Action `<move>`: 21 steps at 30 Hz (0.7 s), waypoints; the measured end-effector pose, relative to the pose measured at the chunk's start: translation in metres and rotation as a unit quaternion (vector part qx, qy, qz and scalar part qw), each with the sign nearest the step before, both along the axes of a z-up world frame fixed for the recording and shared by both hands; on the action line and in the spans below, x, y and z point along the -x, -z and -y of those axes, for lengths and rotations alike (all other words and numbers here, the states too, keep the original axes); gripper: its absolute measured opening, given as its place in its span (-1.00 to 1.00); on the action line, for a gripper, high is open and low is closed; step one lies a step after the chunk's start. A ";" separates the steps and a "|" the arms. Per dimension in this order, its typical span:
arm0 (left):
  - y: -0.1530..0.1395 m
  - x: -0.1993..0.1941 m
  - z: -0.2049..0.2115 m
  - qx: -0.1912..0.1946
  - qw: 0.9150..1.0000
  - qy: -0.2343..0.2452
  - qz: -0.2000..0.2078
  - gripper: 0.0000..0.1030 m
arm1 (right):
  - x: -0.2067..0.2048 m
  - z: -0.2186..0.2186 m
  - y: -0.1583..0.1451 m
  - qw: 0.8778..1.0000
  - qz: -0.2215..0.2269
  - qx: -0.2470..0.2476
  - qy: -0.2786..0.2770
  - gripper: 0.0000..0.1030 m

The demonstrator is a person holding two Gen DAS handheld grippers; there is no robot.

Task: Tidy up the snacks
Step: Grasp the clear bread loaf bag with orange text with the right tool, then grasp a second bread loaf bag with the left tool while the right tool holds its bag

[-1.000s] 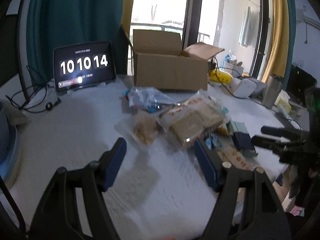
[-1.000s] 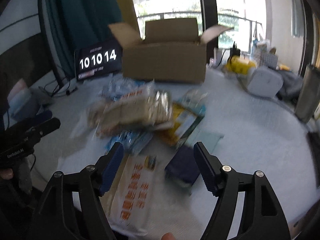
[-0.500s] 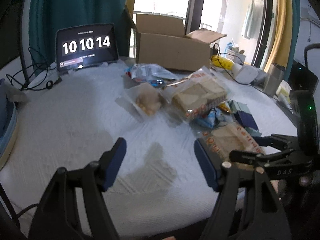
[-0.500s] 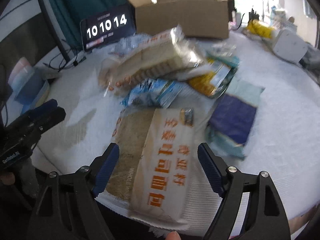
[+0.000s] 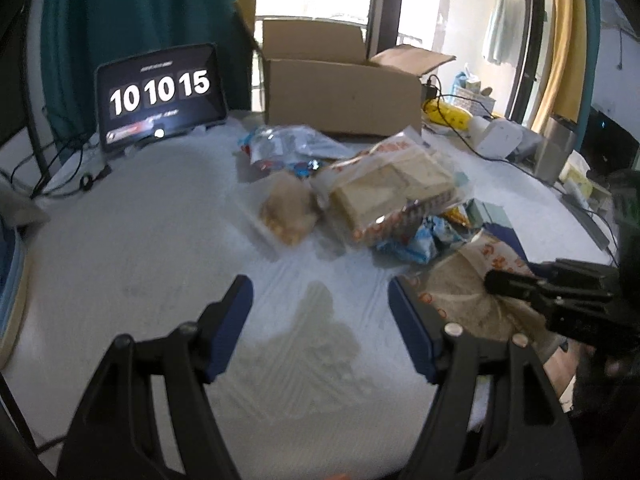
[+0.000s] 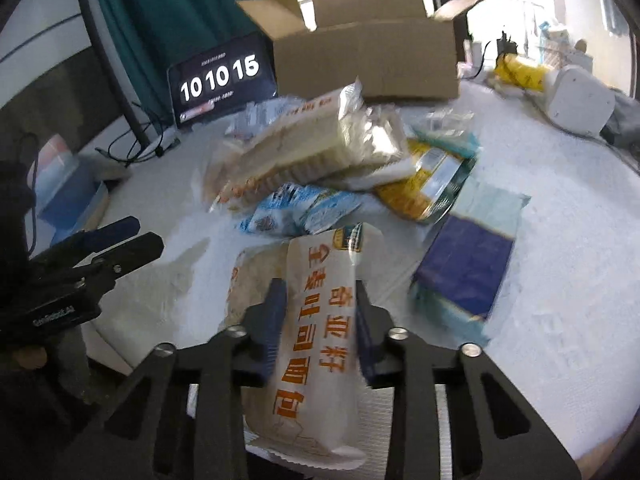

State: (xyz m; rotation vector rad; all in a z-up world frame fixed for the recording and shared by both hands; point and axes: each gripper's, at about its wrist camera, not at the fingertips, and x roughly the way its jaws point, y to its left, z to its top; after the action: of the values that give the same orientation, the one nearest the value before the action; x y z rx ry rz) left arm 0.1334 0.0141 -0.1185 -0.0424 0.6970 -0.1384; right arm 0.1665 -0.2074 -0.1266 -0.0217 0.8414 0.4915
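Observation:
A pile of snack packs lies on the white table in front of an open cardboard box [image 5: 340, 92] [image 6: 368, 56]. My right gripper [image 6: 320, 304] is shut on a white bread bag with orange characters [image 6: 316, 344], at the near table edge; the bag also shows in the left wrist view [image 5: 468, 292]. My left gripper [image 5: 320, 300] is open and empty above bare tablecloth, left of the pile. A big clear bag of sliced bread [image 5: 392, 196] [image 6: 304, 148], a small pastry pack [image 5: 288, 208] and a blue-white pack [image 6: 296, 208] lie in the pile.
A tablet clock [image 5: 160, 96] [image 6: 220, 80] stands left of the box. A dark blue packet [image 6: 464, 268] and a yellow pack [image 6: 424, 188] lie right of the pile. A white appliance [image 6: 576, 100], cables and a metal cup [image 5: 554, 152] crowd the far right.
My right gripper has moved down over the orange-lettered bread bag and closed on it. My left gripper has drawn back a little and stays open.

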 end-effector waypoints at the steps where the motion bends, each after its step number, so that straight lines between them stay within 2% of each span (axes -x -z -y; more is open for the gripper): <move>1: -0.003 -0.004 0.003 -0.003 1.000 0.003 0.002 0.39 | 0.000 0.002 -0.004 1.000 0.007 0.003 0.001 -0.45; 5: -0.013 -0.022 0.018 -0.011 1.000 0.019 0.003 0.39 | -0.004 0.021 -0.025 0.999 0.039 0.006 0.019 -0.54; 9: -0.018 -0.043 0.029 0.004 0.999 0.037 -0.003 0.39 | -0.009 0.047 -0.045 0.997 0.069 -0.007 0.030 -0.56; 15: -0.022 -0.075 0.045 -0.024 0.997 0.076 -0.003 0.42 | -0.028 0.083 -0.066 0.993 0.102 -0.011 0.061 -0.56; 18: -0.023 -0.098 0.049 -0.057 0.995 0.078 -0.008 0.43 | -0.045 0.098 -0.066 0.991 0.102 -0.014 0.080 -0.56; 21: -0.026 -0.121 0.049 -0.063 0.994 0.091 -0.010 0.43 | -0.060 0.106 -0.062 0.991 0.097 -0.021 0.092 -0.56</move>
State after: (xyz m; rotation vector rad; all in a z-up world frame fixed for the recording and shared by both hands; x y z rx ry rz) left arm 0.2541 -0.0347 -0.0930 0.1411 0.7280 -0.2680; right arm 0.2268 -0.3130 -0.0643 0.0460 0.6354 0.3274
